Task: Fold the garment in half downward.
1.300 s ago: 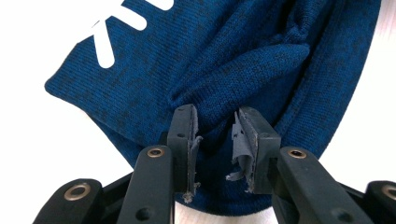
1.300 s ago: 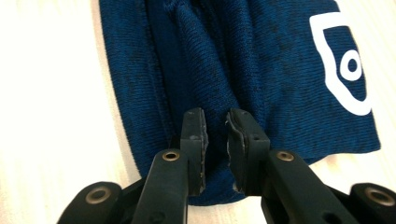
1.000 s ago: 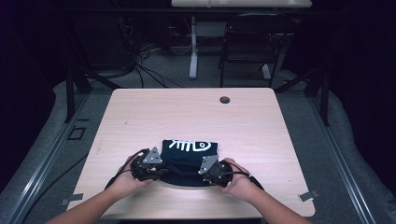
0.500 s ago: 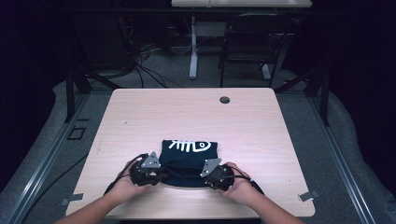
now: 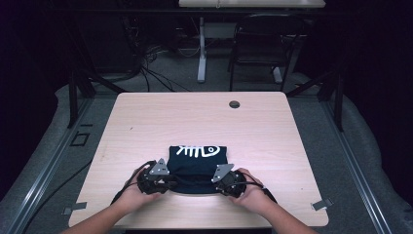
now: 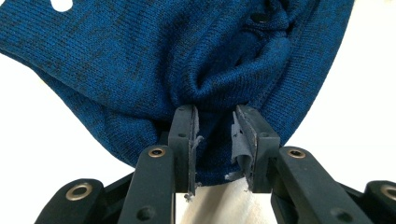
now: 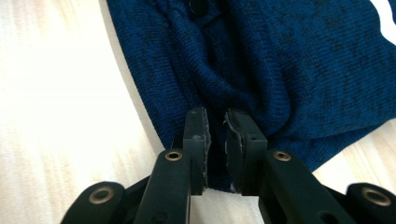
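While folded, shirt (image 5: 197, 163) stays pinched.

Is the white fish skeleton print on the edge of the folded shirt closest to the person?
No, the fish skeleton print lies along the far edge of the dark blue shirt, away from both hands.

A light wooden table (image 5: 160, 122) with rounded corners carries the things. One folded dark blue knitted garment (image 5: 197, 163) lies on it — the white fish-skeleton print sits on the part far from the left gripper (image 5: 157, 179) and right gripper (image 5: 228, 180), and its near edge is between them. A small round dark grommet (image 5: 234, 104) is in the tabletop, well beyond the grippers — toward the far edge.
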Demonstrator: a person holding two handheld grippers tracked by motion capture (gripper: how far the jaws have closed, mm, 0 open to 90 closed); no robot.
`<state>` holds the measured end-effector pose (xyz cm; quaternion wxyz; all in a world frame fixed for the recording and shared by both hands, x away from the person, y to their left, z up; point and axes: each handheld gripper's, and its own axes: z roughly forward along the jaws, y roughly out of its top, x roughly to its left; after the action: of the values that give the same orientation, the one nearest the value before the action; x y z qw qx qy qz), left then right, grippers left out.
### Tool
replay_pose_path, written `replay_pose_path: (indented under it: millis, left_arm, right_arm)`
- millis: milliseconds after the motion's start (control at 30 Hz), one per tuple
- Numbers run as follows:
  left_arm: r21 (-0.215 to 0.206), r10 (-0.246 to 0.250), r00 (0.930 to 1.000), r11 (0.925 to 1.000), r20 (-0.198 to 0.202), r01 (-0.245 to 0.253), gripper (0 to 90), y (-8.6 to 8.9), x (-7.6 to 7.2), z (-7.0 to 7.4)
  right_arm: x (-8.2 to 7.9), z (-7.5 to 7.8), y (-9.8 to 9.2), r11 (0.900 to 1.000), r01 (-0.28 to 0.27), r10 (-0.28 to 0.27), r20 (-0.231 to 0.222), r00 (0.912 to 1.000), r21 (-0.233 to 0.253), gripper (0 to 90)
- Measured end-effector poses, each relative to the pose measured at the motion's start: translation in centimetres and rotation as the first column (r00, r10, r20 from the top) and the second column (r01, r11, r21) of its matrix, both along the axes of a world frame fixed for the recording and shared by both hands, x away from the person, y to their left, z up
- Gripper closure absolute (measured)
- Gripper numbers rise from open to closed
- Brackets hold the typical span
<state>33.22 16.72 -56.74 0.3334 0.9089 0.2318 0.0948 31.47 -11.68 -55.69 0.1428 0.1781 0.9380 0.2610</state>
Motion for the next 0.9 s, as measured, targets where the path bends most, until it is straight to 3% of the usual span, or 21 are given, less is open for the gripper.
replay_pose_path:
  millis: [133,333,600,667,900]
  left_arm:
    - [0.003,0.018,0.9998,0.9998,-0.001,-0.018,69.0,-0.3,0.4,0.0]
    - [-0.007,0.054,0.9985,0.9985,0.003,-0.054,68.9,-0.8,0.9,-0.1]
    - [-0.014,0.074,0.9973,0.9972,-0.003,-0.074,68.3,-1.1,1.4,-0.1]
    - [-0.018,0.078,0.9969,0.9968,-0.004,-0.078,67.8,-1.1,1.3,-0.1]
    - [-0.047,0.089,0.996,0.9949,-0.014,-0.089,61.2,-0.8,1.0,0.4]
  right_arm:
    - [0.4,0.1,-0.3,1.0,0.017,-0.016,0.004,0.9999,-0.013,77.4]
    - [1.1,-0.2,-0.8,0.998,0.059,-0.06,0.013,0.9981,0.023,76.7]
    - [2.1,-0.2,-1.6,0.994,0.098,-0.097,-0.018,0.9951,0.048,74.3]
    - [2.1,-0.2,-1.8,0.991,0.112,-0.11,-0.025,0.9936,0.072,73.3]
    - [1.5,0.4,-2.2,0.99,0.111,-0.109,-0.033,0.9935,0.086,69.5]
